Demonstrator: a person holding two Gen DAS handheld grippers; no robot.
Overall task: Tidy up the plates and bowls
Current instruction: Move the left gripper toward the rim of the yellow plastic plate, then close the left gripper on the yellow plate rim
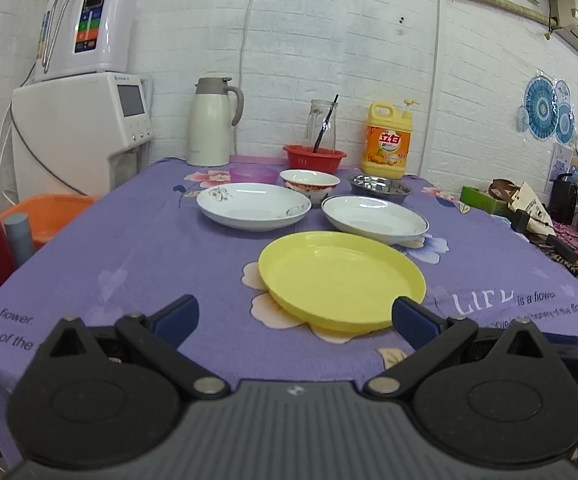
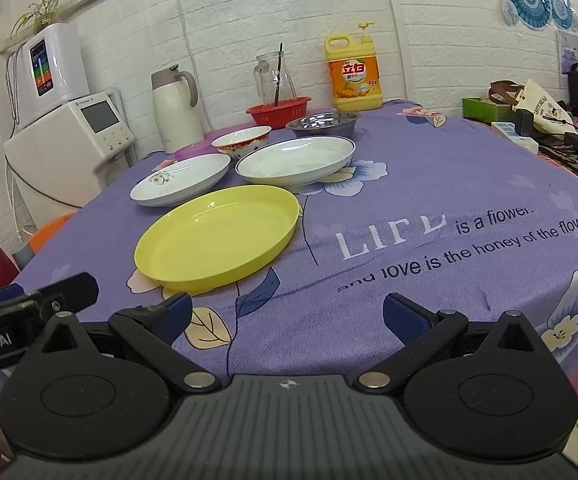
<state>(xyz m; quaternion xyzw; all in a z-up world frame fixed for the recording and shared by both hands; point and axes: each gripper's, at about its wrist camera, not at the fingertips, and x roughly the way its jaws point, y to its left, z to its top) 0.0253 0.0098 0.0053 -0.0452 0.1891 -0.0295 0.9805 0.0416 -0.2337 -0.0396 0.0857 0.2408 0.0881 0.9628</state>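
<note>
Left tool (image 2: 49, 296) beside yellow plate (image 2: 217, 232)

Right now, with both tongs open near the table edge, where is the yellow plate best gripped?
Probably at its near rim: the yellow plate lies flat, with a low upright wall that one finger can go inside and one outside. The left tongs are closest, so come from the front edge, low and slightly downward.

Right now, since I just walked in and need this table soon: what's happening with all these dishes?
A person holds a two-finger gripper in each hand at the table's near edge. The left gripper and right gripper are both open and empty. Nothing is stacked yet: the yellow plate lies nearest, two white plates behind it, then a patterned bowl, a steel bowl and a purple bowl, all separate on the purple tablecloth.
</note>
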